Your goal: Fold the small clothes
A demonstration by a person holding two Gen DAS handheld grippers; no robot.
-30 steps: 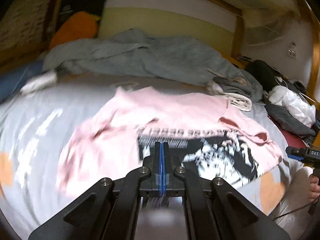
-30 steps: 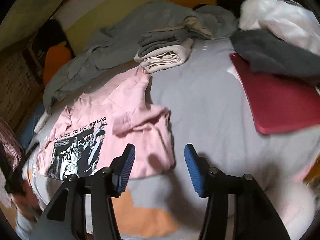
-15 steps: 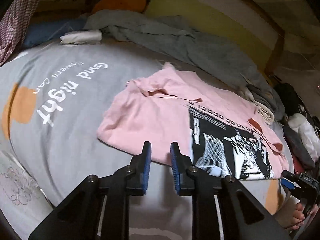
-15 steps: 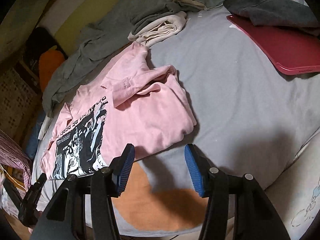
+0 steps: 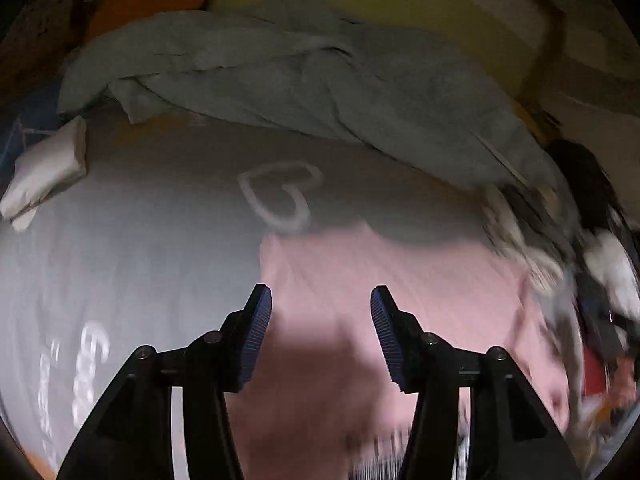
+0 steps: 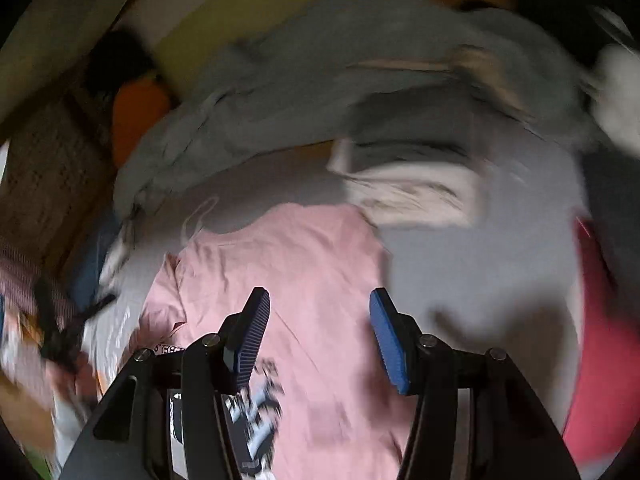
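Observation:
A pink T-shirt (image 5: 392, 280) with a black and white print lies spread on the grey bedsheet (image 5: 140, 248). It also shows in the right wrist view (image 6: 288, 264). My left gripper (image 5: 320, 316) is open and empty, low over the shirt's upper left part. My right gripper (image 6: 318, 316) is open and empty, low over the shirt's upper right part, with the print (image 6: 256, 408) just below it. Both views are blurred by motion.
A crumpled grey blanket (image 5: 320, 80) lies along the far side of the bed. A folded stack of light and grey clothes (image 6: 416, 188) sits right of the shirt's top. A red flat item (image 6: 604, 340) is at the right. A small white folded cloth (image 5: 48, 168) is far left.
Both grippers have moved forward and down over the pink shirt. The left gripper, shut a second ago and slightly parted half a second ago, is now wide open. The right stayed open.

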